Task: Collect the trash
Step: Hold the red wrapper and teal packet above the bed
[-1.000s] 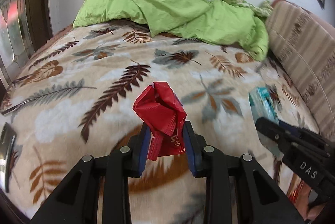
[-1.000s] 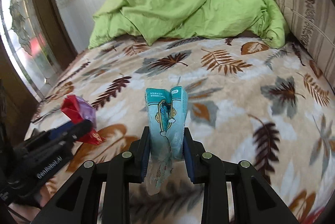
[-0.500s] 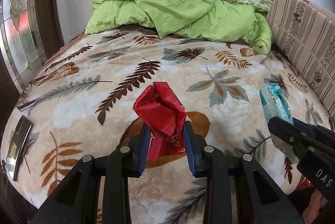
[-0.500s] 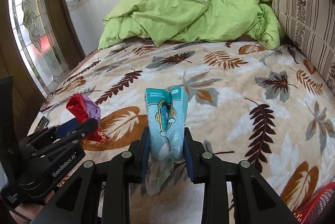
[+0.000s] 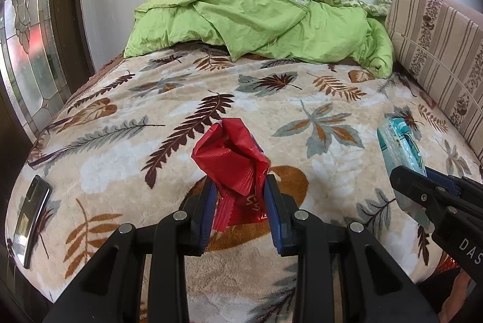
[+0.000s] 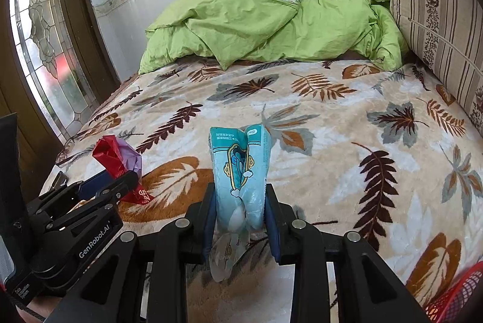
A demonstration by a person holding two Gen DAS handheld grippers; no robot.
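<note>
My left gripper (image 5: 240, 187) is shut on a crumpled red wrapper (image 5: 232, 160) and holds it above the near end of the bed. My right gripper (image 6: 240, 194) is shut on a light blue wrapper (image 6: 240, 166) with a cartoon print. Each gripper shows in the other view: the right one with the blue wrapper (image 5: 398, 145) at the right of the left wrist view, the left one with the red wrapper (image 6: 116, 154) at the left of the right wrist view.
The bed carries a beige leaf-print blanket (image 5: 271, 112) and a crumpled green duvet (image 5: 256, 18) at the far end. A striped cushion (image 5: 437, 45) lines the right side. A phone (image 5: 31, 217) lies at the bed's near left edge. A red mesh basket (image 6: 459, 299) shows at bottom right.
Both grippers have drawn back from the bed with their wrappers still held, so more of the blanket and the phone show. The red basket has come into the right wrist view.
</note>
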